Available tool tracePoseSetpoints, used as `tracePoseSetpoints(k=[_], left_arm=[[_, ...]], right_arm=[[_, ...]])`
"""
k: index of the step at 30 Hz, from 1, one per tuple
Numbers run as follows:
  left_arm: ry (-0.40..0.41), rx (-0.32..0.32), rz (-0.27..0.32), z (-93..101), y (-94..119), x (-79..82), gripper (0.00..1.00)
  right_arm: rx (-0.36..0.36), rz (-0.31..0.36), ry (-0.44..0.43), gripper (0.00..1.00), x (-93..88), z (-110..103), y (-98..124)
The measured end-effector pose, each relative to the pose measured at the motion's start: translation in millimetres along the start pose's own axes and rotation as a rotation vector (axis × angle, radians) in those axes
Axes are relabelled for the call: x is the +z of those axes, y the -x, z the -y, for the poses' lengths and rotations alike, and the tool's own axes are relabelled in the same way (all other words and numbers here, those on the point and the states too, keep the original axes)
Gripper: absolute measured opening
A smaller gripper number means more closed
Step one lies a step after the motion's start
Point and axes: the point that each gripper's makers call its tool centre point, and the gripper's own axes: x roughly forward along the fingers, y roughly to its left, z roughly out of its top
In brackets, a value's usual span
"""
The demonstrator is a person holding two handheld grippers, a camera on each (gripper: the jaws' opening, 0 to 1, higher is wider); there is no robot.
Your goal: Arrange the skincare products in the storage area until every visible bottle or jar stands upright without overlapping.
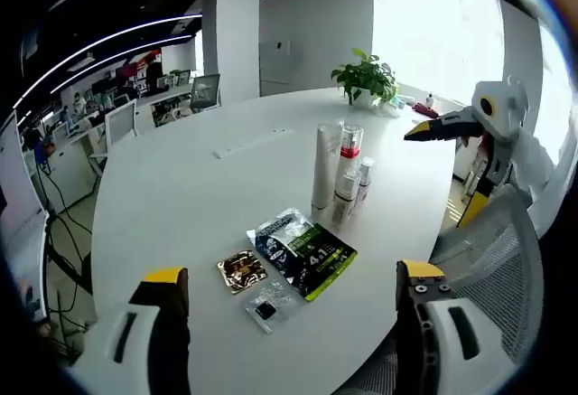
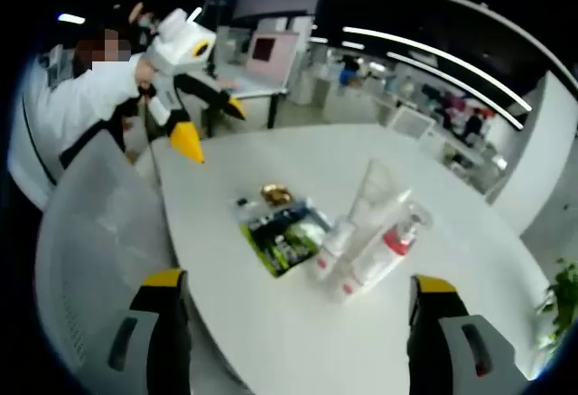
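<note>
Both tongs released, jaws spread wide, nothing between them: left tongs (image 1: 293, 300) held back from the near edge of the table (image 1: 181, 187), right tongs (image 2: 293, 309) likewise over the opposite side. Skincare products stand upright in a tight cluster mid-table: tall white tube (image 1: 325, 164), clear bottle with red band (image 1: 350, 146), and two or three small pump bottles (image 1: 347, 194) pressed against them; exact count not resolvable. Judgement: all light plastic, smooth and likely slippery; the tube is soft-walled and top-heavy, so grip low to mid body, gently. The rigid bottles can take a firmer pinch at the waist, below the pump. Cluster is touching, so a jaw has little room between items; nudging one may topple its neighbours. Just beside the cluster lie flat sachets: dark-and-green pack (image 1: 302, 252), gold sachet (image 1: 241, 270), small clear packet (image 1: 269, 306). These are thin and hard to pinch. Potted plant (image 1: 366, 79) far off, no obstruction. Mesh chair back (image 2: 99, 232) close to the table edge.
</note>
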Motion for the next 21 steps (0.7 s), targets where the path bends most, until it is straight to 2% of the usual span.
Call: tracePoseSetpoints(k=[5, 10, 16, 18, 21], left_arm=[[-0.01, -0.002, 0.004, -1.7, 9, -9.8, 0.96], [-0.015, 0.0, 0.036, -3.0, 22, -10.7, 0.99], [-0.037, 0.01, 0.038, -6.6, 33, -20.3, 0.99], [-0.001, 0.024, 0.043, -10.2, 37, -24.7, 0.99], [0.017, 0.008, 0.078, -11.3, 41, -25.6, 0.99]], right_arm=[[-0.017, -0.015, -0.005, 1.0, 0.1, -6, -4], [-0.035, -0.012, -0.022, 1.0, 2.8, -7, -8], [-0.057, -0.021, -0.036, 1.0, 0.2, -7, -11], [-0.071, -0.014, -0.04, 1.0, 0.1, -5, -10], [-0.081, -0.017, -0.062, 1.0, -3.3, -3, -7]])
